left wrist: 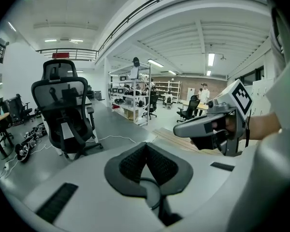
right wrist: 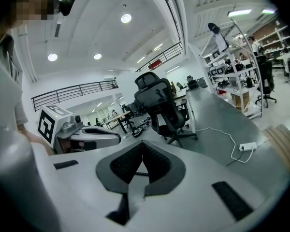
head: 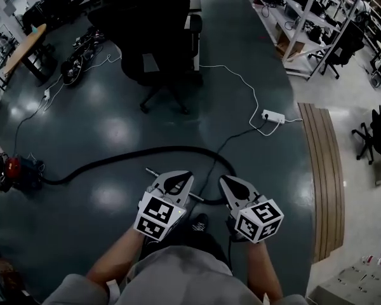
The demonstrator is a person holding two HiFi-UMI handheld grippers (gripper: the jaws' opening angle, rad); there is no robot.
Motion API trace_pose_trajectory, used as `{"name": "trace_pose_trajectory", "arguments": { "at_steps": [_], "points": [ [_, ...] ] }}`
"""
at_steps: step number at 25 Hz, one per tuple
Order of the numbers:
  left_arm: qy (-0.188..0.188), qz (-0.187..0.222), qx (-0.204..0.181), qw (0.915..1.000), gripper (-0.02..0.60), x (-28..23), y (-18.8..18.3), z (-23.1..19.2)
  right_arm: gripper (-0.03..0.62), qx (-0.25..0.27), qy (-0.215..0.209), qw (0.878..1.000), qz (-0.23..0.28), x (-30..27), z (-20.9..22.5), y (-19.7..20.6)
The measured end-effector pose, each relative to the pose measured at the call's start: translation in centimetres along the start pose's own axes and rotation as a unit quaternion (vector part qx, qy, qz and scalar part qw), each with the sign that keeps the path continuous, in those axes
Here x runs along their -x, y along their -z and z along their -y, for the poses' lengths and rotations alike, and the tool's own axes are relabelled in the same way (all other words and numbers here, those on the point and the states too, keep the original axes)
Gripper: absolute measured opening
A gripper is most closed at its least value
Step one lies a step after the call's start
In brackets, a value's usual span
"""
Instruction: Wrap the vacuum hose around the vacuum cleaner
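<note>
The black vacuum hose [head: 133, 154] lies on the dark floor. It arcs from the red and black vacuum cleaner [head: 14, 172] at the left edge round to a point in front of my feet. Its silver wand [head: 153, 172] lies at the near end, under my grippers. My left gripper [head: 185, 175] [left wrist: 146, 146] hovers above the wand, shut, with nothing between its pads. My right gripper [head: 223, 180] [right wrist: 141, 145] hangs beside it to the right, near the hose's bend, also shut and empty. Each gripper shows in the other's view.
A black office chair [head: 162, 49] [left wrist: 65, 110] [right wrist: 159, 105] stands beyond the hose. A white power strip [head: 273, 115] [right wrist: 247, 146] with cables lies to the right. Wooden planks [head: 324, 176] lie at the far right, shelving [head: 305, 18] stands behind them, and a round table [head: 25, 46] stands at the left.
</note>
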State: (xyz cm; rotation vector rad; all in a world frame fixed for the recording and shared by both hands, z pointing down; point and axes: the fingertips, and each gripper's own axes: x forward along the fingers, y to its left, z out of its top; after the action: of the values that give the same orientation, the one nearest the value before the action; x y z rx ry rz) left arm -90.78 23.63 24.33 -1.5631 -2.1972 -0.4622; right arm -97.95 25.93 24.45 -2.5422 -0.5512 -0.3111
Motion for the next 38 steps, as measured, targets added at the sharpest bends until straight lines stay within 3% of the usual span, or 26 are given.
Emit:
{"name": "trace_pose_trajectory", "arguments": {
  "at_steps": [3,8,16,21,27,31,38],
  "points": [
    [0.016,-0.011,0.005,0.9998,0.008,-0.6,0.9,-0.3,0.006,-0.008,0.014,1.0,-0.007,-0.1,0.2,1.0],
    [0.08,-0.027,0.008,0.9964,0.008,-4.3,4.5,-0.9,0.006,-0.017,0.043,0.998,-0.047,-1.9,2.8,3.9],
    [0.146,-0.104,-0.003,0.9839,0.008,-11.7,16.9,-1.9,0.006,0.0,0.102,0.987,-0.127,-6.0,8.8,13.2],
    [0.183,-0.145,-0.01,0.9724,0.008,-16.6,27.0,-2.3,0.006,0.018,0.109,0.975,-0.191,-9.7,11.9,21.9],
    [0.215,-0.194,-0.014,0.9571,0.009,-23.9,40.4,-2.6,0.006,-0.004,0.112,0.974,-0.195,-14.2,16.6,32.4],
    [0.226,-0.23,-0.031,0.9462,0.009,-28.3,49.2,-2.8,0.006,-0.022,0.123,0.969,-0.212,-16.1,20.1,40.7],
    [0.253,-0.279,-0.073,0.9235,0.012,-34.0,62.8,-2.9,0.008,-0.039,0.102,0.966,-0.235,-18.7,24.6,53.0]
  ]
}}
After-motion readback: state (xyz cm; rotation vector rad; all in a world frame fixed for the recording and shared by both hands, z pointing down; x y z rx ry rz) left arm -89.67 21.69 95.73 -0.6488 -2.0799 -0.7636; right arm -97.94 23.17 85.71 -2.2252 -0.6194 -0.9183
